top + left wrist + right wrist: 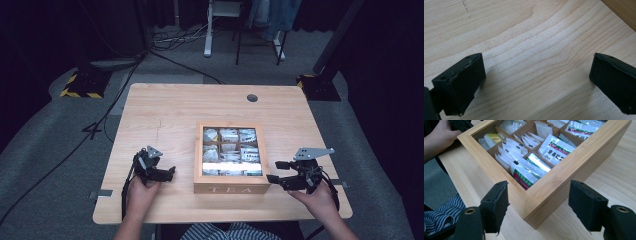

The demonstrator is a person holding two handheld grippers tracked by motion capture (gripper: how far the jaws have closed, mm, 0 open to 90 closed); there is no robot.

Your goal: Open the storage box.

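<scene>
Wooden tea box (231, 188) sits near the front middle of the worktop (165, 110), its lettered front wall facing the person. Its lid has a clear pane, and through it nine compartments packed with tea bags (529, 171) show.

The right gripper (282, 180) hovers just beside the box's front right corner. In the right gripper view its jaws stand spread wide, one on each side of that corner (534, 205); the corner edge rises between them but neither pad touches the wood. The left jaw lies along the front wall, the right jaw along the side wall.

The left gripper (167, 174) rests to the left of the box, apart from it, pointing towards its left wall. In the left gripper view its jaws are also spread wide over bare pale wood, holding nothing, and a strip of the box (624, 10) shows at the top right corner, beyond the jaws
</scene>
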